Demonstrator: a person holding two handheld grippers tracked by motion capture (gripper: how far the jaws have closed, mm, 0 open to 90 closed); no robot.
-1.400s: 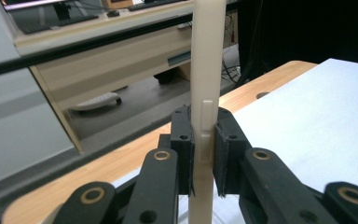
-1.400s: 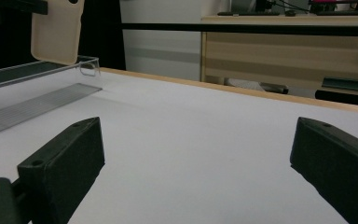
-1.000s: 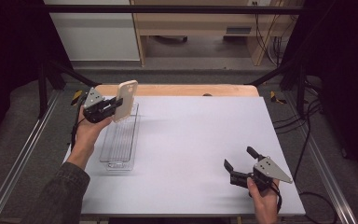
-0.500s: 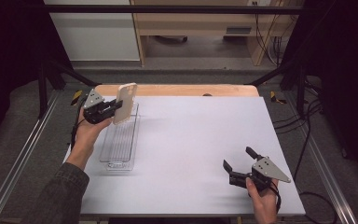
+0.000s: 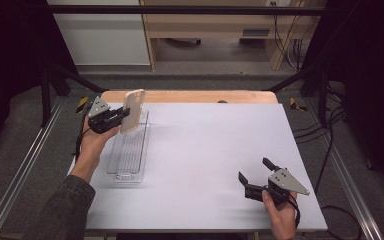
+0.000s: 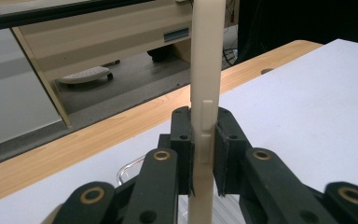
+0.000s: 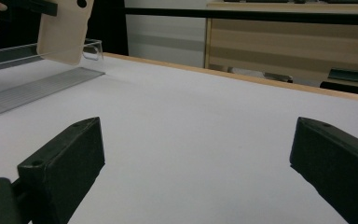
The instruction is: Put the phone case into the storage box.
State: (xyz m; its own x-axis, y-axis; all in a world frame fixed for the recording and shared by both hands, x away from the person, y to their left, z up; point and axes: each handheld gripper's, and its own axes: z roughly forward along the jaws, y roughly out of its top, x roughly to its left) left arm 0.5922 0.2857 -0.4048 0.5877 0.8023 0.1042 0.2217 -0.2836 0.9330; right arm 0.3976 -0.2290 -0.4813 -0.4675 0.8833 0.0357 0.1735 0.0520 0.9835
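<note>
Left gripper [image 5: 121, 116] stays clamped on the beige phone case [image 5: 132, 110], upright over the clear tray [image 5: 128, 150] at 10 o'clock. Right gripper [image 5: 256, 172] unmoved at 5 o'clock, jaws apart, empty. No visible change.

**Phone case held over tray**

Cream phone case [image 5: 132, 110], thin, camera cutout near one corner, stood upright on edge, clamped at its side. It hung above the far end of a clear ribbed tray [image 5: 128, 155] lying at the table's left.
</note>
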